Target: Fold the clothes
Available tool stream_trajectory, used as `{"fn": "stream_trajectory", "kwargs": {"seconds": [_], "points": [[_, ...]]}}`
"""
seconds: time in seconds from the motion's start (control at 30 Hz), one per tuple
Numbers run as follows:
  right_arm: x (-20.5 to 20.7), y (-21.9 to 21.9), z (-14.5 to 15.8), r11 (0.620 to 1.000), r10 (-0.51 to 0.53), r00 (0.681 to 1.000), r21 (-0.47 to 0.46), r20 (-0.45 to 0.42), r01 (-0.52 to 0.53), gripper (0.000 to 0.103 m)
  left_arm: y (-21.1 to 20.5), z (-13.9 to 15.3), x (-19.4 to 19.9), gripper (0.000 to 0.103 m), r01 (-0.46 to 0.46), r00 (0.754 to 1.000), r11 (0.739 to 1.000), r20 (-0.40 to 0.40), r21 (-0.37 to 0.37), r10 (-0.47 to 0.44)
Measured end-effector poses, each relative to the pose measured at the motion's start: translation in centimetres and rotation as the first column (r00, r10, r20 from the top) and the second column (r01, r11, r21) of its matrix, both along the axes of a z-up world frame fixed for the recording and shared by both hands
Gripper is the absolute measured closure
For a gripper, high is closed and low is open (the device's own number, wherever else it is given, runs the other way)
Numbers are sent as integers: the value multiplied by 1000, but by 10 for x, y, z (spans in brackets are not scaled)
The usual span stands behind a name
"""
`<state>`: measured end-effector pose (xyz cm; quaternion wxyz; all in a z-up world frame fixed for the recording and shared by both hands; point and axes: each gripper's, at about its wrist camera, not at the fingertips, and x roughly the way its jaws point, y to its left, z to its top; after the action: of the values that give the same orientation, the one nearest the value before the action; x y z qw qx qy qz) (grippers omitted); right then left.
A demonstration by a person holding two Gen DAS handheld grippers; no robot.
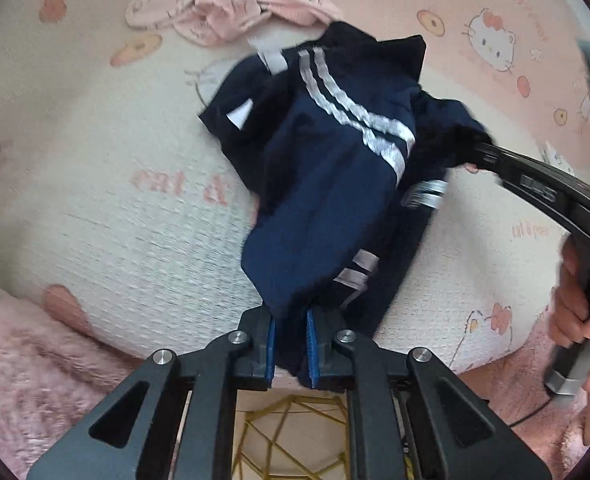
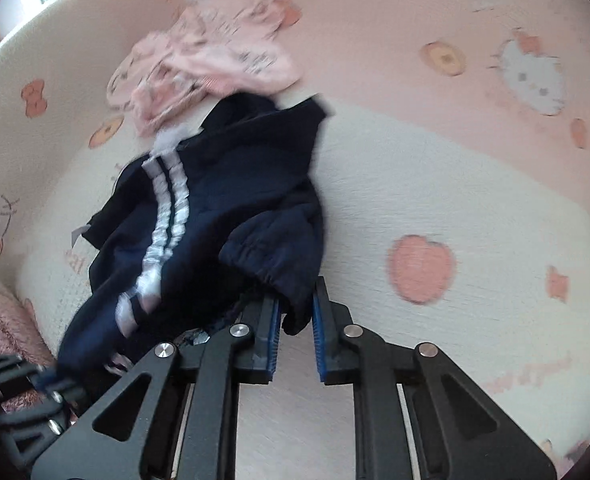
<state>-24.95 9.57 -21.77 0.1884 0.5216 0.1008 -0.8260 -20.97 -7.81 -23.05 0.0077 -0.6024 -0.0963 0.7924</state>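
A cream and pink cartoon-print bed cover (image 1: 95, 208) fills the room's work surface, a fluffy pink blanket (image 1: 23, 360) at its near edge. Nearest, the left gripper (image 1: 289, 336) is clamped narrow on one end of the navy striped trousers (image 1: 327, 168). The right gripper (image 2: 297, 320) pinches the elastic waistband, likewise narrow. The trousers lie bunched, long axis running away from the left jaws toward the far side. Beyond, touching them, lies a crumpled pink garment (image 1: 231, 8), unfolded.

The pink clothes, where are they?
The pink clothes lie crumpled at the top of both views, on the cartoon-cat bed cover, just beyond the far end of the navy striped trousers.
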Motion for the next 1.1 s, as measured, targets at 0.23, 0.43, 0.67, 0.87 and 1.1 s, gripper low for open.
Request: {"fn": "stream_trajectory", "kwargs": {"seconds": [0.23,0.43,0.67,0.87,1.1], "points": [[38,36,33,997,-74,996,-7,-48,73,91,4,11,9,90,11,998,999,-57,-34,-13],[75,61,53,988,-134,990,-77,-37,131,90,-5,22,9,90,16,996,998,-88,-59,-21],[112,92,104,984,-164,979,-86,-119,154,87,5,58,-15,89,102,986,994,-131,-47,-108],[102,94,35,988,-154,985,-5,73,155,78,29,46,27,64,193,977,981,-96,28,-190],[101,112,-8,978,-206,970,-4,133,208,66,66,11,56,64,336,940,939,-31,-72,-339]]}}
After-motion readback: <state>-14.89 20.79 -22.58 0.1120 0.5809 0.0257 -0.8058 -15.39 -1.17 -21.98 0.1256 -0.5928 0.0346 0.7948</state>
